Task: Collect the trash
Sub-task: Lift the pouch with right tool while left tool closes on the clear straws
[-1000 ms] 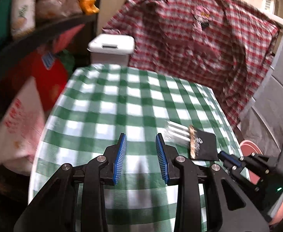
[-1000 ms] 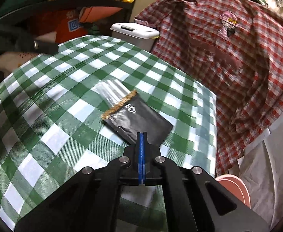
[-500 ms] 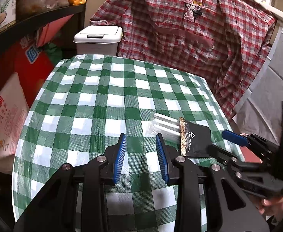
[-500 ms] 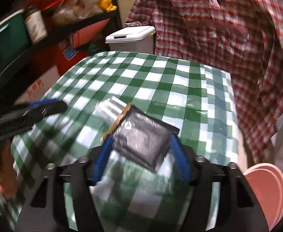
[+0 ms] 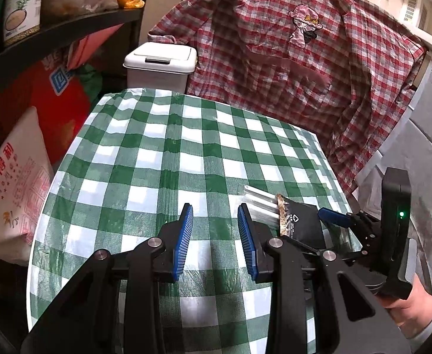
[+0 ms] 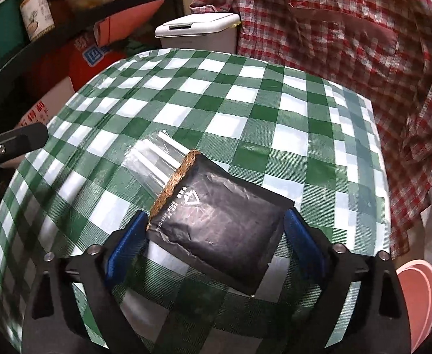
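Black wrapper (image 6: 221, 221) lay near the table's (image 6: 245, 94) right edge, straddled by the right gripper (image 6: 216, 242), its just-spread jaws positioned to grasp it.

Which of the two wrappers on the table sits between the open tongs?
The black foil wrapper with the gold serrated edge. The right tongs straddle it, while the clear plastic wrapper lies farther out, beyond their tips.

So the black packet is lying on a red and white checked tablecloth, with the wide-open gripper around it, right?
Not quite: the tablecloth is green and white checked, as the right wrist view shows. The red check is the shirt behind the table. The black packet does lie there, between the right gripper's open jaws.
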`<state>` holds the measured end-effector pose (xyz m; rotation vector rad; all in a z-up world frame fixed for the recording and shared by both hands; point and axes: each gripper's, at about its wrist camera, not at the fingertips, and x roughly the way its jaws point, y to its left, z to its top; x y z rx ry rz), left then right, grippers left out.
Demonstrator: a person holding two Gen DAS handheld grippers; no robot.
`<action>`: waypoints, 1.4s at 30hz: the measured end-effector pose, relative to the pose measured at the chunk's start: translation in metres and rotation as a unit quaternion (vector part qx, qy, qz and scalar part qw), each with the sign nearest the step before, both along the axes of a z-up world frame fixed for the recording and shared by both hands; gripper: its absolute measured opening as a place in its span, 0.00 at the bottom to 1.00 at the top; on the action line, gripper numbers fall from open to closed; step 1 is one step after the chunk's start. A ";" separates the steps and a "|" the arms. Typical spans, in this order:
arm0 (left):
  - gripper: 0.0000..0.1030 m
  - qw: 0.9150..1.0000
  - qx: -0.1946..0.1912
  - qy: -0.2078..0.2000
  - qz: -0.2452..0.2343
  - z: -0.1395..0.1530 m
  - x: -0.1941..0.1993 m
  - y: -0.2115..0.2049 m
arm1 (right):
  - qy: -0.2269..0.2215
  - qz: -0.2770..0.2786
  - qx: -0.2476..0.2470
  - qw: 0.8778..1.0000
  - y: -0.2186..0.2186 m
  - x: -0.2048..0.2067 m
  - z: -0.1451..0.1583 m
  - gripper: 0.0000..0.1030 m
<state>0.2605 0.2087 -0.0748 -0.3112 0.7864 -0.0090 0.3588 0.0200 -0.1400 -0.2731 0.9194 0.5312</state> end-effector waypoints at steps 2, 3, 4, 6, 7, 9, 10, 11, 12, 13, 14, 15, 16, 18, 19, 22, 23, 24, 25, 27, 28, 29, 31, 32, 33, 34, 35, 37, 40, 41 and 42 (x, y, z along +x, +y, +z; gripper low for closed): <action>0.30 1.000 0.000 0.002 -0.005 -0.002 0.001 -0.005 | -0.007 0.010 -0.003 1.000 -0.002 -0.005 0.003 0.74; 0.30 1.000 0.000 0.003 -0.008 -0.002 0.002 -0.007 | -0.012 0.015 -0.008 1.000 -0.003 -0.009 0.005 0.68; 0.30 1.000 0.001 0.005 -0.014 -0.004 0.004 -0.011 | -0.015 0.020 -0.009 1.000 -0.003 -0.011 0.007 0.63; 0.30 1.000 0.001 0.008 -0.022 -0.006 0.006 -0.015 | -0.020 0.027 -0.010 0.999 -0.007 -0.016 0.010 0.45; 0.31 1.000 0.002 0.010 -0.027 -0.009 0.009 -0.019 | -0.020 0.029 -0.011 0.999 -0.008 -0.017 0.011 0.37; 0.31 0.999 0.001 0.015 -0.031 -0.013 0.013 -0.023 | -0.010 0.027 -0.004 1.000 -0.016 -0.017 0.012 0.11; 0.31 0.999 0.001 0.017 -0.033 -0.016 0.015 -0.023 | -0.004 0.025 -0.001 1.000 -0.019 -0.017 0.011 0.00; 0.31 0.999 -0.001 0.021 -0.033 -0.020 0.019 -0.025 | 0.003 0.023 0.001 1.000 -0.023 -0.016 0.010 0.00; 0.31 0.999 -0.002 0.023 -0.033 -0.022 0.020 -0.026 | 0.007 0.023 0.006 1.000 -0.027 -0.016 0.008 0.00; 0.31 0.999 -0.003 0.025 -0.034 -0.025 0.022 -0.027 | 0.007 0.024 0.011 1.000 -0.029 -0.017 0.007 0.00; 0.30 0.999 -0.007 0.028 -0.033 -0.029 0.026 -0.028 | 0.009 0.025 0.014 1.000 -0.031 -0.017 0.007 0.00; 0.31 0.999 -0.009 0.029 -0.032 -0.031 0.028 -0.028 | 0.012 0.024 0.016 1.000 -0.033 -0.017 0.007 0.00; 0.31 0.999 -0.011 0.029 -0.031 -0.032 0.030 -0.029 | 0.014 0.023 0.019 0.999 -0.033 -0.017 0.007 0.00; 0.32 0.999 -0.020 0.028 -0.030 -0.034 0.035 -0.031 | 0.020 0.023 0.029 0.999 -0.035 -0.016 0.008 0.01; 0.35 0.999 -0.022 0.029 -0.029 -0.036 0.037 -0.032 | 0.021 0.021 0.041 0.999 -0.037 -0.015 0.010 0.02; 0.37 0.999 -0.026 0.033 -0.024 -0.041 0.044 -0.034 | 0.013 -0.003 0.072 0.997 -0.048 -0.008 0.021 0.36; 0.37 0.999 -0.026 0.035 -0.023 -0.043 0.047 -0.035 | 0.001 -0.015 0.079 0.997 -0.052 -0.006 0.025 0.62; 0.37 0.999 -0.025 0.038 -0.023 -0.045 0.049 -0.036 | -0.006 -0.021 0.080 0.997 -0.055 -0.004 0.027 0.65; 0.37 0.999 -0.025 0.040 -0.022 -0.046 0.050 -0.036 | -0.004 -0.026 0.079 0.997 -0.057 0.000 0.026 0.65; 0.37 0.999 -0.026 0.043 -0.020 -0.049 0.053 -0.036 | 0.004 -0.039 0.078 0.996 -0.060 0.009 0.021 0.65; 0.37 0.999 -0.026 0.043 -0.020 -0.049 0.054 -0.037 | 0.007 -0.044 0.076 0.996 -0.060 0.012 0.018 0.65; 0.37 0.999 -0.025 0.044 -0.020 -0.050 0.055 -0.038 | 0.012 -0.048 0.073 0.996 -0.059 0.016 0.014 0.68; 0.37 0.999 -0.022 0.044 -0.020 -0.050 0.056 -0.039 | 0.026 -0.043 0.071 0.996 -0.056 0.021 0.007 0.74; 0.37 0.999 -0.020 0.044 -0.020 -0.050 0.057 -0.040 | 0.020 -0.037 0.068 0.997 -0.053 0.021 0.007 0.76; 0.37 0.999 -0.019 0.045 -0.021 -0.050 0.057 -0.040 | 0.021 -0.032 0.063 0.997 -0.050 0.020 0.006 0.78; 0.36 0.999 -0.019 0.045 -0.022 -0.049 0.058 -0.041 | 0.019 -0.028 0.056 0.998 -0.046 0.020 0.006 0.81; 0.35 0.999 -0.018 0.046 -0.023 -0.049 0.058 -0.041 | 0.017 -0.023 0.046 0.999 -0.041 0.019 0.004 0.82; 0.28 0.998 -0.014 0.048 -0.025 -0.050 0.059 -0.042 | 0.007 -0.017 0.027 0.999 -0.035 0.017 0.002 0.83; 0.13 0.998 -0.004 0.052 -0.028 -0.051 0.059 -0.043 | -0.009 -0.011 0.004 1.000 -0.029 0.013 0.001 0.76; 0.10 0.998 -0.005 0.055 -0.031 -0.051 0.060 -0.043 | -0.014 -0.010 -0.002 1.000 -0.029 0.013 0.001 0.75; 0.10 0.998 -0.005 0.054 -0.032 -0.051 0.059 -0.043 | -0.016 -0.008 -0.004 1.000 -0.031 0.013 0.002 0.73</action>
